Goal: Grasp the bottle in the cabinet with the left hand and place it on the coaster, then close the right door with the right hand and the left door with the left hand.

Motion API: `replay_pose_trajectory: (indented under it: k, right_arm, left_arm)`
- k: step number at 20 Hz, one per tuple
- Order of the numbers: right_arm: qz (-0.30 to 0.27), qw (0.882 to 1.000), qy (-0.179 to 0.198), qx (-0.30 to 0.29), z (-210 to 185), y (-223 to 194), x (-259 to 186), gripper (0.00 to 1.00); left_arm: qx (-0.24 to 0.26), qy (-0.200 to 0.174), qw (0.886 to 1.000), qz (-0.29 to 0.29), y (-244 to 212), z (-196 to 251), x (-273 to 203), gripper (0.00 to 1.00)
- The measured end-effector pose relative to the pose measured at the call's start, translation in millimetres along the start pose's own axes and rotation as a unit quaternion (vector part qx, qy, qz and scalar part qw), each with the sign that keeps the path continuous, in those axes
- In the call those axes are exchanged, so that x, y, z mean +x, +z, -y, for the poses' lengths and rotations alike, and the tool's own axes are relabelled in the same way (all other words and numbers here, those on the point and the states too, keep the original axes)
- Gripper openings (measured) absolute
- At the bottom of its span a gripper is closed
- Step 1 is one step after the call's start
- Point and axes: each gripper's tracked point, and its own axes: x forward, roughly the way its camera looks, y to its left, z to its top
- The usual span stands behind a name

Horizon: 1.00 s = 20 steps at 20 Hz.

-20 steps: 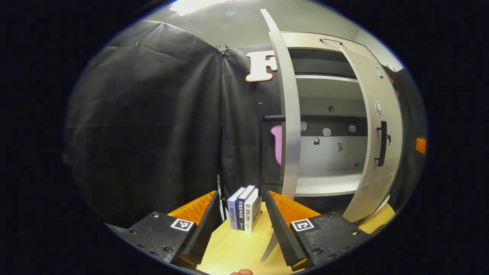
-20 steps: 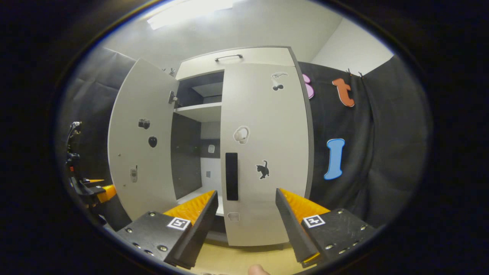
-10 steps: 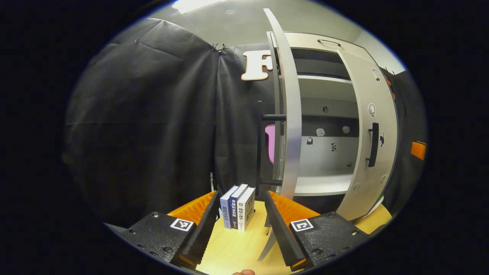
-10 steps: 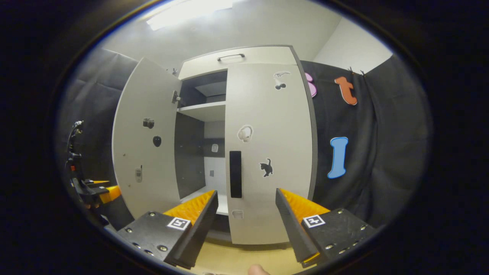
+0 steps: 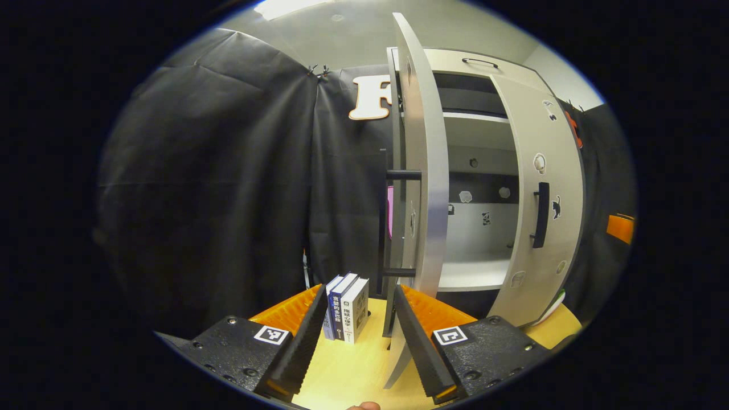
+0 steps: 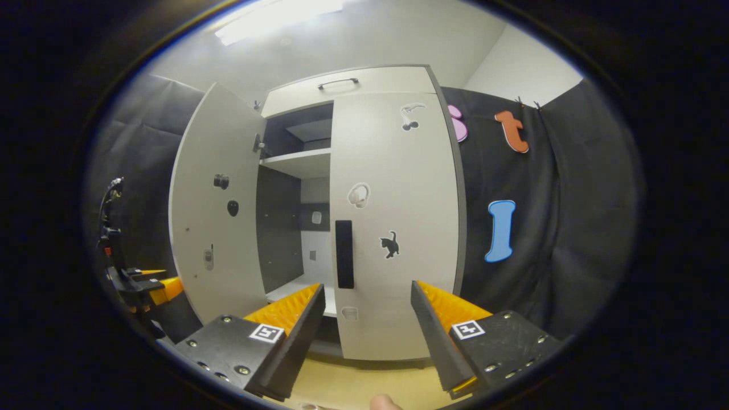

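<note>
My left gripper hangs low over the tabletop, its fingers spread wide with nothing between them. Past them three books stand upright on the tabletop, just beside the bottom of the left door. That door stands out toward me, nearly edge-on in the left gripper view, its dark handle on the face turned away from the cabinet. My right finger tip lies just beside the door's lower edge; I cannot tell whether they touch. Beyond the door the cabinet shows a pale shelf above and a pale floor below, with a few small stickers on the back wall. The right door lies across the cabinet's right half, its black handle facing out. In the right gripper view my right gripper is held back from the cabinet, fingers wide and empty, pointed at the right door, which sits flat against the front. The left door swings out to the left there, and my left gripper shows beside its outer edge. I cannot see the bottle or the coaster.
</note>
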Motion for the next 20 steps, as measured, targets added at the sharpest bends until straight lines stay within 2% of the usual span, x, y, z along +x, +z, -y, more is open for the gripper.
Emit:
replay_pose_trajectory:
  k: [3, 4, 5, 10, 11, 12, 13, 14, 16, 18, 19, 20]
  right_arm:
    - [-0.002, 1.0, -0.001, 0.003, 2.8, -0.8, -0.5, 0.92]
    - [-0.002, 1.0, -0.001, 0.003, 3.6, -0.5, -1.5, 0.88]
    - [-0.001, 1.0, -0.001, 0.003, 4.2, -0.3, -1.5, 0.92]
    - [-0.001, 1.0, 0.001, 0.002, 5.3, 1.7, -3.8, 0.92]
    - [-0.001, 1.0, 0.002, 0.001, 5.0, 1.9, -4.2, 0.92]
    - [-0.001, 1.0, 0.002, 0.001, 4.0, 0.7, -4.6, 0.88]
    - [0.0, 1.0, 0.001, 0.0, 5.0, 2.0, -5.8, 0.88]
    - [0.0, 1.0, 0.0, -0.001, 7.8, 2.6, -4.9, 0.92]
    - [0.0, 1.0, -0.003, -0.001, 10.6, 2.3, -6.0, 0.92]
    - [-0.001, 1.0, -0.008, -0.002, 15.3, 2.1, -6.7, 0.88]
    - [-0.001, 1.0, -0.011, -0.002, 17.8, 2.4, -7.3, 0.92]
    - [-0.002, 1.0, -0.013, -0.003, 20.2, 1.7, -7.8, 0.88]
  left_arm:
    - [0.003, -0.005, 1.0, 0.0, 1.9, 0.1, -0.8, 0.78]
    - [0.004, -0.005, 1.0, 0.0, 0.8, 0.1, -0.7, 0.77]
    - [0.004, -0.006, 1.0, 0.0, 1.3, 0.2, -0.4, 0.77]
    - [0.001, -0.015, 1.0, -0.001, 0.5, 3.0, 0.7, 0.77]
    - [0.001, -0.021, 1.0, -0.002, 0.2, 4.7, 1.0, 0.77]
    - [0.0, -0.027, 1.0, -0.002, -0.4, 5.1, 0.9, 0.73]
    - [0.0, -0.034, 0.999, -0.002, 0.0, 6.7, 1.3, 0.78]
    - [0.001, -0.041, 0.999, -0.002, -0.6, 7.2, 0.9, 0.77]
    - [0.003, -0.057, 0.998, -0.008, -4.1, 9.3, -0.9, 0.77]
    - [-0.001, -0.08, 0.997, -0.012, -2.4, 13.2, -3.7, 0.78]
    - [-0.001, -0.091, 0.996, -0.014, -2.1, 15.0, -2.9, 0.77]
    - [0.001, -0.101, 0.995, -0.016, -5.5, 15.0, -2.7, 0.77]
